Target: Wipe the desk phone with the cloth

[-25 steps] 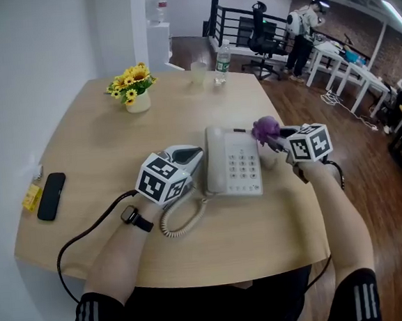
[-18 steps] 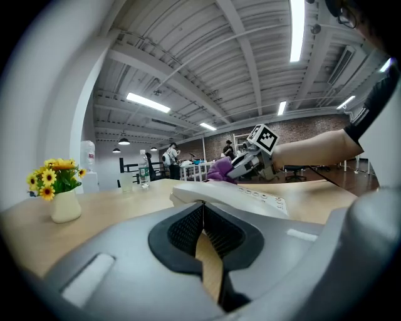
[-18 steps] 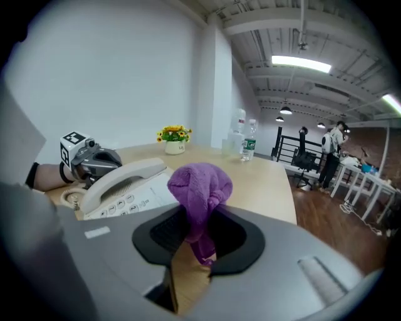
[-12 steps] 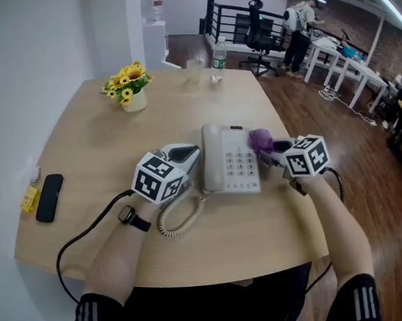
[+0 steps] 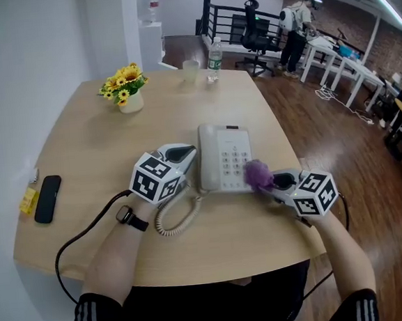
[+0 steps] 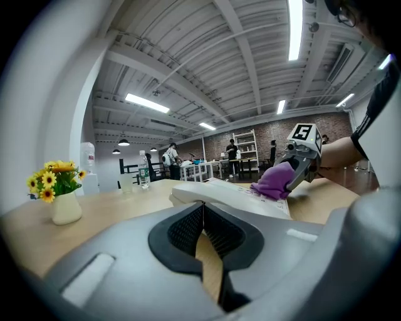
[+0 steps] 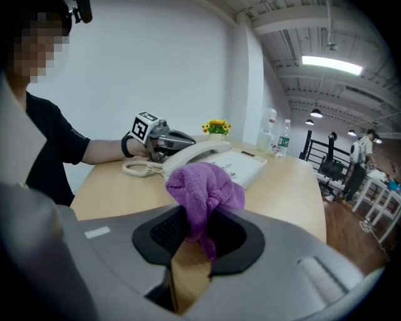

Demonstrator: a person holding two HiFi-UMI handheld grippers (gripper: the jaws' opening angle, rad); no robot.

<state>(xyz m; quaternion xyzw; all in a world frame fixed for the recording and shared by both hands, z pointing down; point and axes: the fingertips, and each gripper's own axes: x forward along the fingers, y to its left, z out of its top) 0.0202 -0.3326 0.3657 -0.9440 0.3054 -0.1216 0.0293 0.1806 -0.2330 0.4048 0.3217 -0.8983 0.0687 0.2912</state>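
As you wipe, your right gripper (image 5: 271, 181): jaws pinch the purple cloth (image 5: 258, 175), bunched ahead of them so fabric, not plastic, meets the desk phone (image 5: 223, 158) at its near right corner.
Your left gripper (image 5: 181, 153): jaws closed, empty, at the phone's left edge, likely bracing it.

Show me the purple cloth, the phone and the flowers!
purple cloth (image 5: 258, 176), head view, on its fluffy middle.
phone (image 5: 230, 162), head view, on the number keys.
flowers (image 5: 124, 81), head view, on the yellow blooms.
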